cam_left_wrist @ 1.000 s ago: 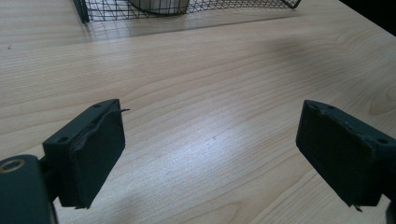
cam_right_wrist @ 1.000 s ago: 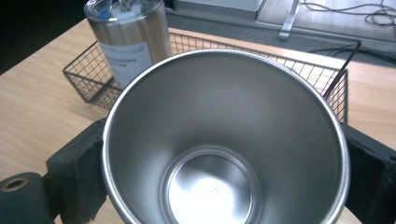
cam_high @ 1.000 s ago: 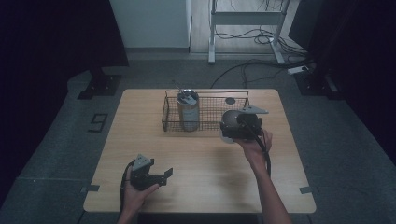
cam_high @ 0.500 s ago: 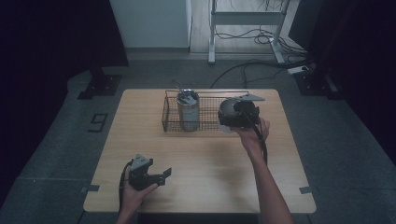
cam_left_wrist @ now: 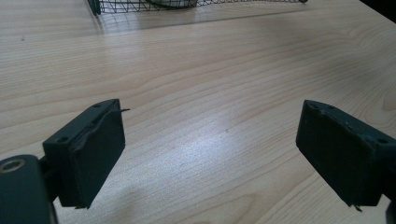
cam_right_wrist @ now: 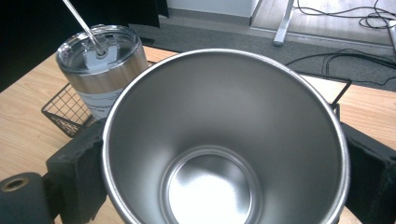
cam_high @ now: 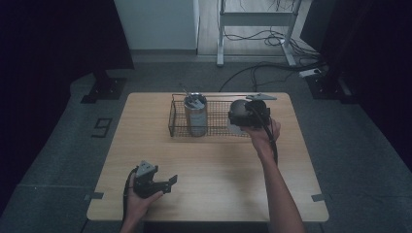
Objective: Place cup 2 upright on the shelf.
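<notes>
Over the right end of the wire basket [cam_high: 214,116], the right gripper [cam_right_wrist: 219,154] carries a steel cup [cam_right_wrist: 224,140], its jaws pinching the cup's wall from both sides so the open mouth faces the camera; held this way, it looks ready to be lowered into the basket. Nothing lies inside the cup, its bare bottom shining. Standing upright in the basket's left end is a lidded tumbler [cam_high: 196,112] with a straw through its clear lid; what it holds cannot be seen. Well short of the basket, near the desk's [cam_high: 218,170] front edge, the left gripper [cam_high: 154,182] waits with jaws spread wide, nothing between them.
</notes>
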A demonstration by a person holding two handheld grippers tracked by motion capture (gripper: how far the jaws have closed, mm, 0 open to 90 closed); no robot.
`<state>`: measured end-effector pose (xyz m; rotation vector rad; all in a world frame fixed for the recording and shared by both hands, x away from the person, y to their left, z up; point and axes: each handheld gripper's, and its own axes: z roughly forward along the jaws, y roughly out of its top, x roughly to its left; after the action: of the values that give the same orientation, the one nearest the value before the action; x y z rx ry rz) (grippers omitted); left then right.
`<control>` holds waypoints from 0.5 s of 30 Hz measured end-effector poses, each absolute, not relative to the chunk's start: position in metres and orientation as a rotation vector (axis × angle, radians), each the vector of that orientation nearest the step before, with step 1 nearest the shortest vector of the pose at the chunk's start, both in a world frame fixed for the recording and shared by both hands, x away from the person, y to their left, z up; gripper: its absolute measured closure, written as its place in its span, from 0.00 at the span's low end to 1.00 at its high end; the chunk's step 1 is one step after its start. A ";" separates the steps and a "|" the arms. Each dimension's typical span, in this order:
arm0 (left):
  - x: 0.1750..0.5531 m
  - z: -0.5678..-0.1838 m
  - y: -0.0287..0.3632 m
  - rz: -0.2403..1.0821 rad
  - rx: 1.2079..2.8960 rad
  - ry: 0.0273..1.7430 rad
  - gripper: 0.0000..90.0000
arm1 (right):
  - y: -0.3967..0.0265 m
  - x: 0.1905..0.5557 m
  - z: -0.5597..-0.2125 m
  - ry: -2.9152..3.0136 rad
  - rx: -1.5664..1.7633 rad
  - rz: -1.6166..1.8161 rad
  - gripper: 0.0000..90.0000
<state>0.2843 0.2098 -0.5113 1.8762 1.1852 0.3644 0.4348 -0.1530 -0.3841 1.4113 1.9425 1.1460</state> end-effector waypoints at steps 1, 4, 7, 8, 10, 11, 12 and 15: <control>0.284 -0.511 0.210 0.365 1.876 1.185 0.09 | -0.153 0.436 -0.385 1.941 1.413 1.146 0.07; 0.285 -0.512 0.210 0.367 1.875 1.187 0.09 | -0.154 0.441 -0.385 1.944 1.418 1.140 0.07; 0.285 -0.512 0.211 0.369 1.876 1.188 0.09 | -0.154 0.445 -0.384 1.946 1.419 1.135 0.07; 0.285 -0.512 0.211 0.371 1.876 1.188 0.09 | -0.153 0.447 -0.384 1.944 1.419 1.134 0.07; 0.284 -0.513 0.210 0.372 1.877 1.186 0.09 | -0.152 0.449 -0.382 1.943 1.418 1.133 0.07; 0.284 -0.513 0.209 0.371 1.879 1.184 0.09 | -0.152 0.450 -0.381 1.941 1.414 1.137 0.07; 0.284 -0.513 0.209 0.371 1.880 1.184 0.09 | -0.152 0.452 -0.381 1.941 1.415 1.140 0.07; 0.284 -0.515 0.206 0.370 1.889 1.181 0.09 | -0.151 0.457 -0.381 1.945 1.419 1.131 0.07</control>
<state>0.2844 0.2065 -0.5147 1.8890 1.1811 0.3704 0.4570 -0.1515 -0.3807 1.4193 1.9455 1.1308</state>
